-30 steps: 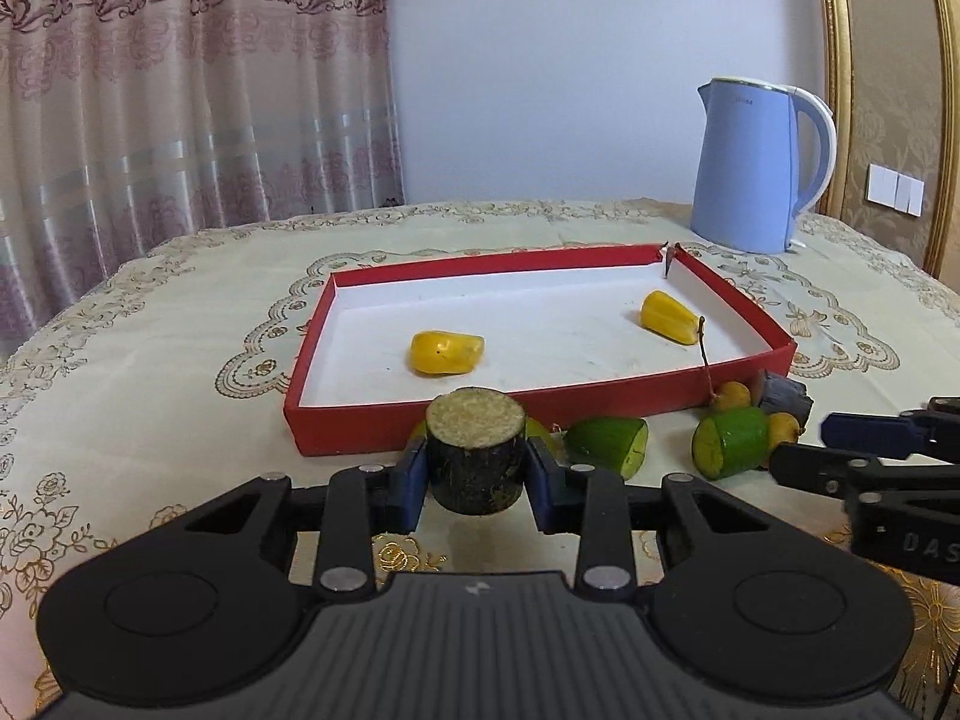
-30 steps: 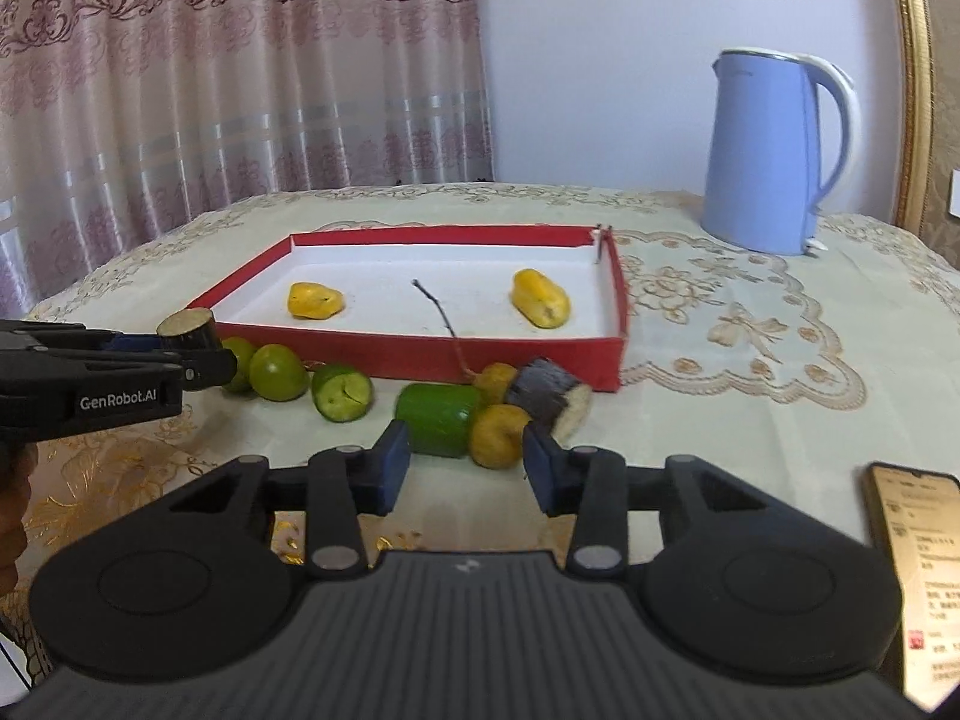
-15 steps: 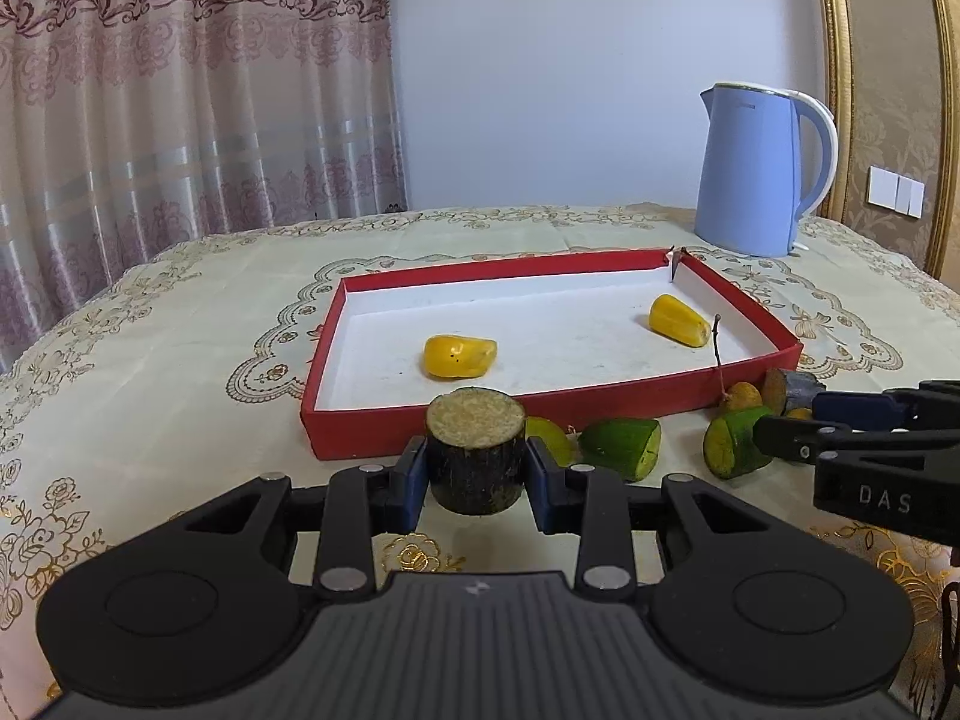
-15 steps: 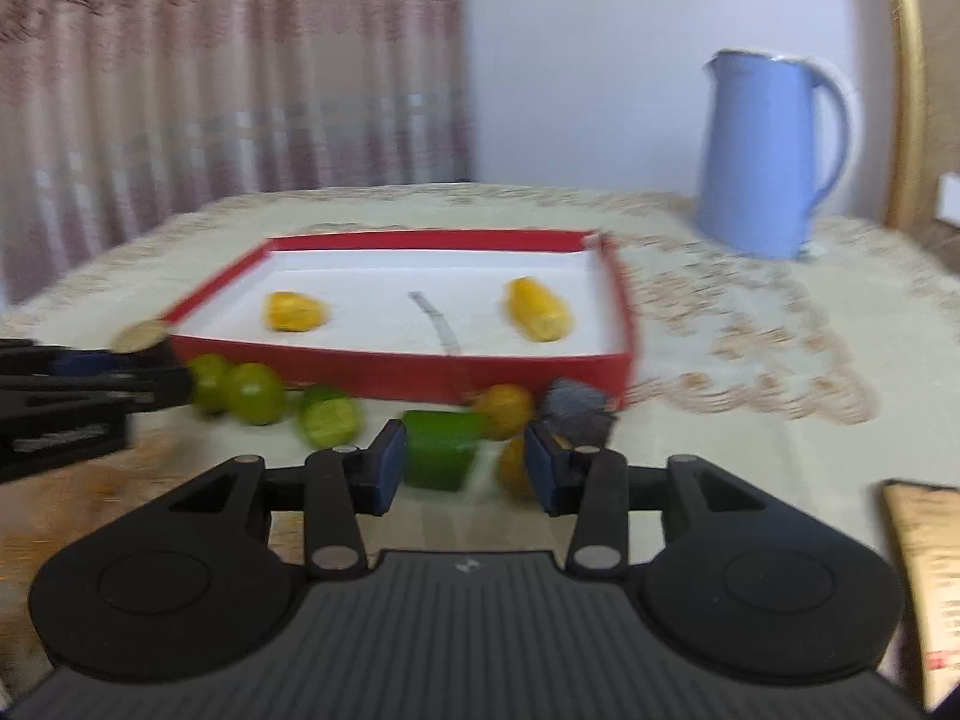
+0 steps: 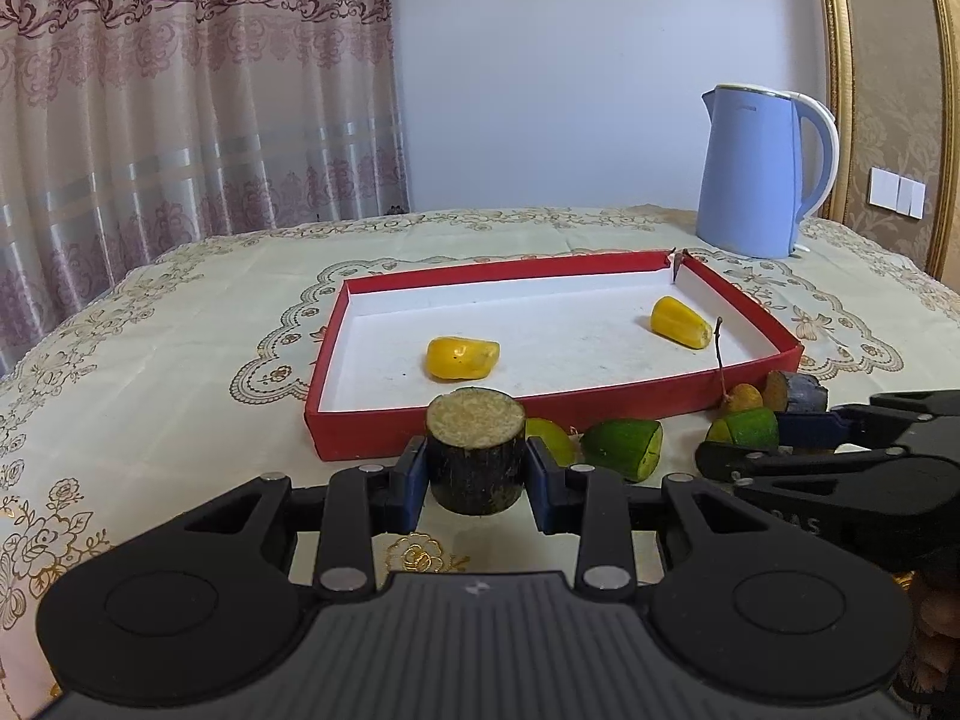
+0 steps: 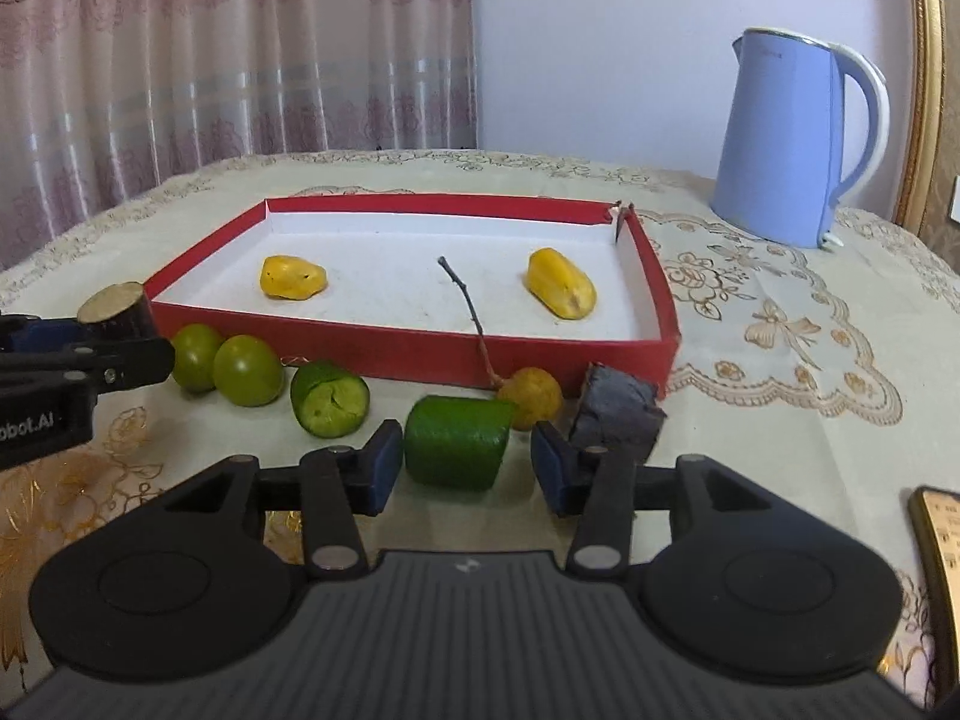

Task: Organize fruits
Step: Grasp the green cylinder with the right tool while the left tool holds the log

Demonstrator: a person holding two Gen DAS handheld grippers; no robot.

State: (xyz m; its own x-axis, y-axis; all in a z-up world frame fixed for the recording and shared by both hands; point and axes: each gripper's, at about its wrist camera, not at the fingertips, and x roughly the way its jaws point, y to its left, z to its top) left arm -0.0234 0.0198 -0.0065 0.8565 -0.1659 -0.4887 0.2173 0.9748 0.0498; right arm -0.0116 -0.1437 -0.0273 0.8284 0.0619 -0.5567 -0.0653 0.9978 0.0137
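— What did the left gripper [image 5: 477,471] have?
— Its jaws clamped a stubby dark cylinder with a pale fibrous top [image 5: 476,457], before the red tray [image 5: 372,433].
— The right gripper [image 6: 462,468]?
— Jaws parted around a green chunk [image 6: 457,441], not touching.

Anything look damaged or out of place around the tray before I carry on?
Yes. The red tray's far right corner is torn open, its cardboard edges split. A bare twig leans over the front wall, attached to the small yellow fruit outside.
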